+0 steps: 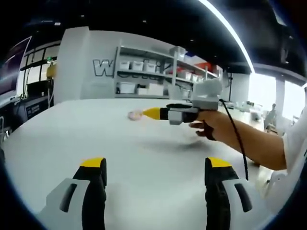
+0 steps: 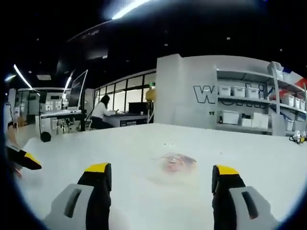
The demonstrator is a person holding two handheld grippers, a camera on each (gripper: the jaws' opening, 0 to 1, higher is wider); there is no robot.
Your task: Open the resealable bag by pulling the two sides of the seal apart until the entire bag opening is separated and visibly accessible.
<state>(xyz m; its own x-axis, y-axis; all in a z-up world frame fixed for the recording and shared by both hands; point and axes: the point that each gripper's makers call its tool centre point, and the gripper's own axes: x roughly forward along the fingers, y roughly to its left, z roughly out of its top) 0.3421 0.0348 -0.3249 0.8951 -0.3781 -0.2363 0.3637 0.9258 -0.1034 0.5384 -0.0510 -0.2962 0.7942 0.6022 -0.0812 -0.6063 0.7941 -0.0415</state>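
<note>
The left gripper (image 1: 156,175) hung with jaws apart over the smooth white table (image 1: 72,124). Farther along lay the bag (image 1: 135,114), small and blurred, its contents hard to make out, just beyond the right gripper (image 2: 163,179), whose jaws also stood apart. Shelves (image 2: 242,112) held white bins.

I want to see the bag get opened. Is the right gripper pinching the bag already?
No. In the right gripper view the right gripper is open above the white table, and the resealable bag lies ahead, untouched.
</note>
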